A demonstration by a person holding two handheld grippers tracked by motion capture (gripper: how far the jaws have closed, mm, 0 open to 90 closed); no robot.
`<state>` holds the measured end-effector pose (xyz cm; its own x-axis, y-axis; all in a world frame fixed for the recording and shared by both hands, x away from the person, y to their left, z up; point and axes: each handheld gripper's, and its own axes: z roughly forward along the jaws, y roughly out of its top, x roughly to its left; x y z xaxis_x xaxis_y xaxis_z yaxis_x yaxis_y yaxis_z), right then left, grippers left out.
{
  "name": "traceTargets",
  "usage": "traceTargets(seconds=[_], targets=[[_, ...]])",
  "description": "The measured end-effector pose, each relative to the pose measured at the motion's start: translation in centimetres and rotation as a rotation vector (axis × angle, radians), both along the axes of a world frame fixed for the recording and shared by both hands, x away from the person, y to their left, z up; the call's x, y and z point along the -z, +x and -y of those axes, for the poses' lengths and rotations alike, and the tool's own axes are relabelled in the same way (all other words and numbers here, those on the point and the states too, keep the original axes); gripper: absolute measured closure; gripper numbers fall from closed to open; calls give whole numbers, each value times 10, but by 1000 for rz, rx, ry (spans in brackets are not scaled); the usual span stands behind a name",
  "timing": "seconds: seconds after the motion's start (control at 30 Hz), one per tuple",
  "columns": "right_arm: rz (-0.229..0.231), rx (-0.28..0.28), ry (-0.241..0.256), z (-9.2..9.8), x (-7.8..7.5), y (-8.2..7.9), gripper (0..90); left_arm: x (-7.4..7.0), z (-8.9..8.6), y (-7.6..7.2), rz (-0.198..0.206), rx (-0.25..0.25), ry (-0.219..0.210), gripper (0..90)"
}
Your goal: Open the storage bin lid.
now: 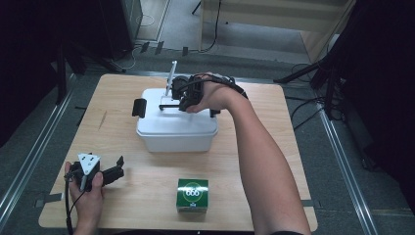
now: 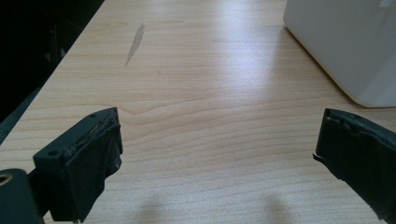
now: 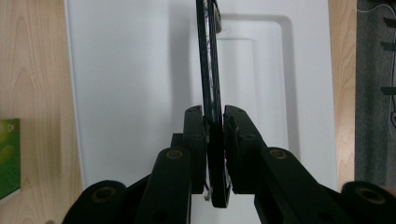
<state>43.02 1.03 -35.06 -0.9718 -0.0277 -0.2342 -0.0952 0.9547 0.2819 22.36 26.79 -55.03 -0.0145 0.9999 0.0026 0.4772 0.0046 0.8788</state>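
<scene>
Right claw [image 3: 214, 126] clamps one black handle [image 3: 208, 70] on one white box [image 1: 176, 129].

One white lidded box [image 1: 176, 128] at centre frame, with one black handle [image 3: 211, 93] on its lid. One green carton [image 1: 192, 195] lower centre. Two grippers: left [image 1: 117, 166] lower left, right [image 1: 182, 100] upper centre.

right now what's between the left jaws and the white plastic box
Nothing: in the left gripper view, bare light wooden table runs from the open left gripper to the white plastic box; the high view agrees.
</scene>
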Motion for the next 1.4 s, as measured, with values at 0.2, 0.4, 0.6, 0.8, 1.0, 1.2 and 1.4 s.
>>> traceTargets(seconds=[0.2, 0.4, 0.6, 0.8, 1.0, 1.2, 1.4], targets=[[-2, 3, -6, -6, 2, -2, 818, 0, 0, 0, 0, 1, -1, 11], [24, -1, -15, -6, -2, -1, 849, 0, 0, 0, 0, 0, 1, 12], [8, 7, -22, -6, -4, -2, 852, 0, 0, 0, -1, -3, 3, 11], [26, -4, -6, -3, -10, -4, 853, 0, 0, 0, -2, -3, 3, 11], [45, -1, 11, 2, -21, -5, 854, 0, 0, 0, -5, 0, 6, 12], [62, -11, 21, 8, -34, -9, 854, 0, 0, 1, -4, -1, 4, 12], [83, -11, 50, 19, -47, -11, 854, 0, 0, 0, -3, -3, 5, 12]])
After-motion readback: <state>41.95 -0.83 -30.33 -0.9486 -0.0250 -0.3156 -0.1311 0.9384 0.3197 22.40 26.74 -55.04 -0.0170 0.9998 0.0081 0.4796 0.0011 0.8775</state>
